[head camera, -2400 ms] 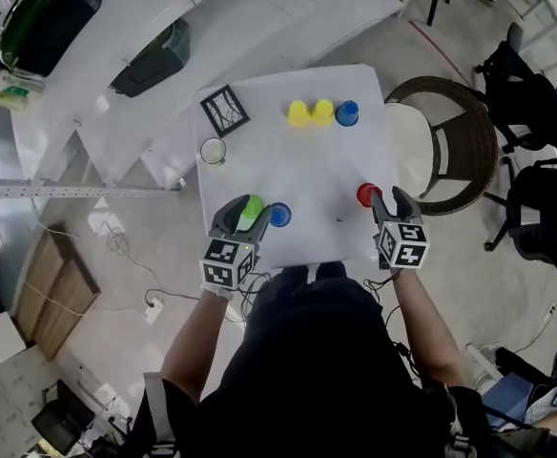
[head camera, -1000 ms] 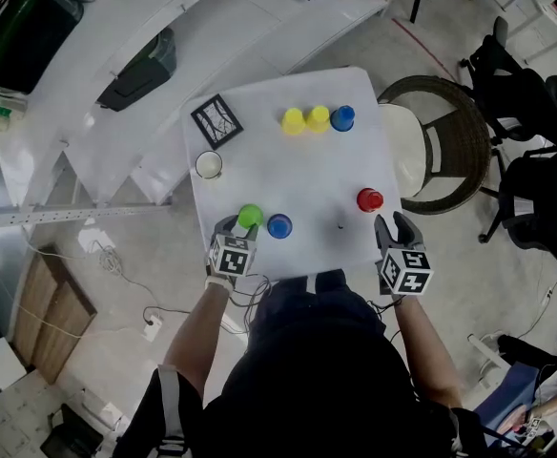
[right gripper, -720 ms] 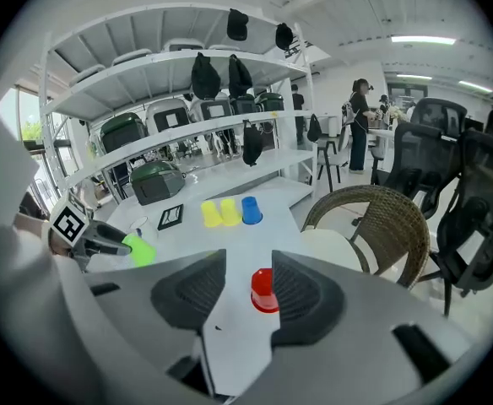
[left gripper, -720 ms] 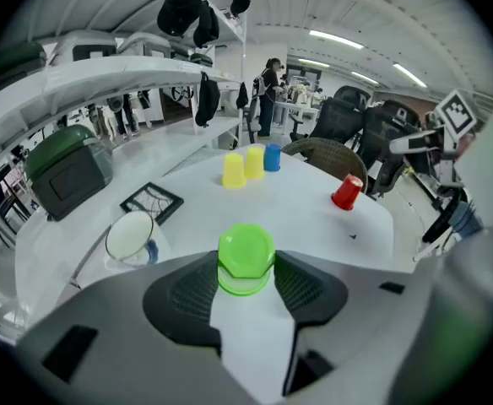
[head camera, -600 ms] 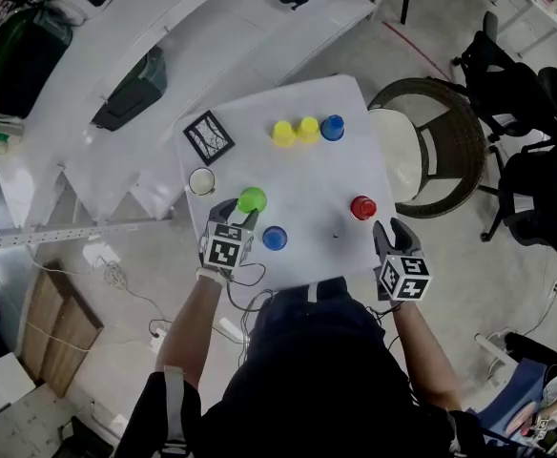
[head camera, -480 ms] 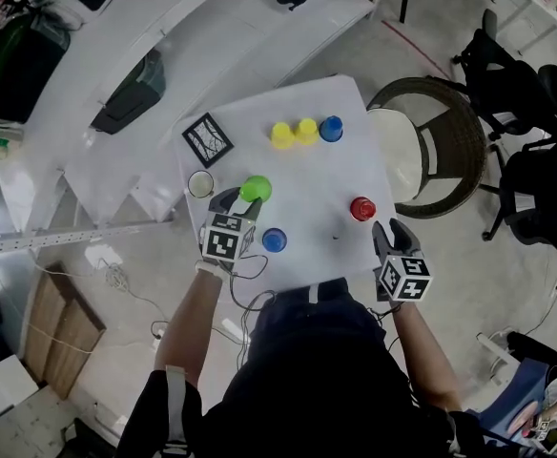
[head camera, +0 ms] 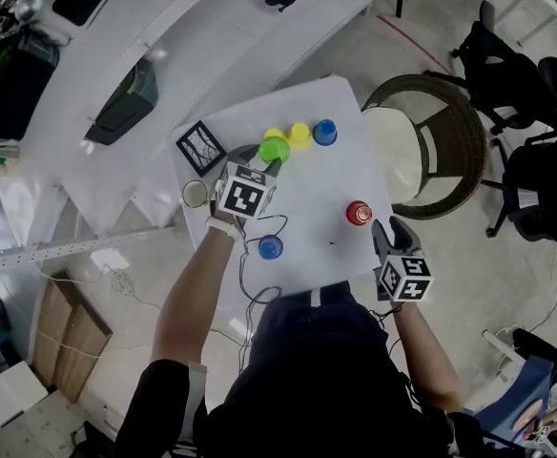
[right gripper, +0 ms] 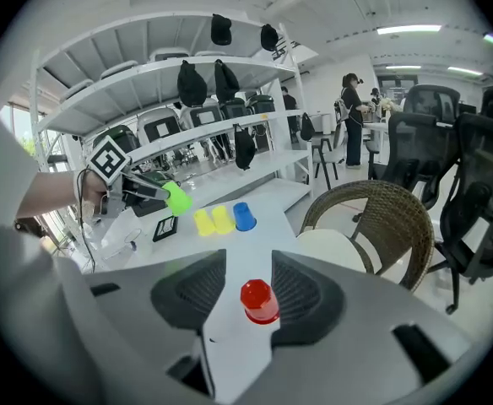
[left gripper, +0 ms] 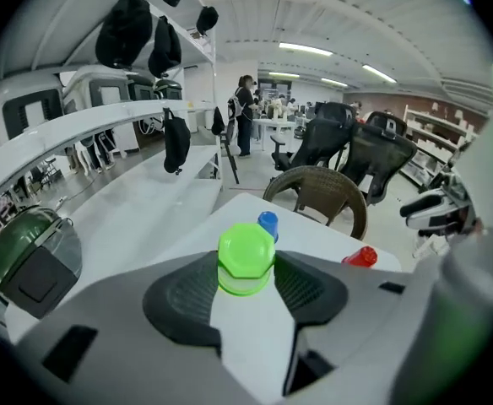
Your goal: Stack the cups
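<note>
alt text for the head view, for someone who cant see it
From above, a person at a white table holds a green cup in the left gripper, raised by two yellow cups and a blue cup in the far row. The right gripper is open, a red cup just ahead of it; a second blue cup stands nearer the person.

White table point(head camera: 317, 184): yellow cups point(head camera: 299, 135), far blue cup point(head camera: 324, 132) in row at far edge; red cup point(head camera: 358, 213) right; near blue cup point(head camera: 270, 247) front; black frame point(head camera: 200, 147), mug point(head camera: 195, 194) left.
</note>
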The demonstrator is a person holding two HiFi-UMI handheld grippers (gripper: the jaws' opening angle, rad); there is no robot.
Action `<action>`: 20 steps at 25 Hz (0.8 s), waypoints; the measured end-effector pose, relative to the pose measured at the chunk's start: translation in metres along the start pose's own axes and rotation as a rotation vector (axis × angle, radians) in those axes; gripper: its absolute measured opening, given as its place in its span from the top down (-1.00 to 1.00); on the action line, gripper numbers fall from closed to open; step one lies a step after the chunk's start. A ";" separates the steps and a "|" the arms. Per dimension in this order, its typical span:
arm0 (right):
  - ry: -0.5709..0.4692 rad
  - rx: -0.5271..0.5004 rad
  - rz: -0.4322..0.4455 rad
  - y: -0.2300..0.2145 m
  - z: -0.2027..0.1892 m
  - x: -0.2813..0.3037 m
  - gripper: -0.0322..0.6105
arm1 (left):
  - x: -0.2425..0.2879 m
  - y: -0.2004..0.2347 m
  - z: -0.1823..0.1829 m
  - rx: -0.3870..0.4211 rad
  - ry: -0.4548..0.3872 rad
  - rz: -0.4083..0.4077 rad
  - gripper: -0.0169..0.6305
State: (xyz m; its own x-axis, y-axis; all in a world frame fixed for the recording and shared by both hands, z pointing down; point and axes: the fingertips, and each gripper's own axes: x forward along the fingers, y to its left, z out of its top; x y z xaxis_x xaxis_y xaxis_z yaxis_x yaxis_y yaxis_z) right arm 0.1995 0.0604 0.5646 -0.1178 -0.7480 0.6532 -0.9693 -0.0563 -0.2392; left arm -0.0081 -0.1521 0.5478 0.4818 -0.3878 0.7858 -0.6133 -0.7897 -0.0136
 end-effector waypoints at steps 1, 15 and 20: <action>0.000 0.005 -0.002 -0.003 0.000 0.000 0.38 | 0.009 0.001 0.003 0.007 0.015 0.001 0.31; 0.040 0.023 -0.024 -0.027 -0.011 0.007 0.38 | 0.082 0.023 0.018 -0.004 0.130 0.010 0.31; 0.055 0.014 -0.018 -0.027 -0.013 0.013 0.38 | 0.093 0.020 0.020 0.019 0.156 -0.002 0.31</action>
State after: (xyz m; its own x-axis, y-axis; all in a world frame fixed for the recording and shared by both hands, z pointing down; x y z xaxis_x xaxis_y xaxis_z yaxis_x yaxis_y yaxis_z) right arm 0.2216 0.0606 0.5888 -0.1120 -0.7095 0.6958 -0.9685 -0.0789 -0.2363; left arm 0.0365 -0.2135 0.6084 0.3796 -0.3087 0.8721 -0.5999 -0.7997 -0.0220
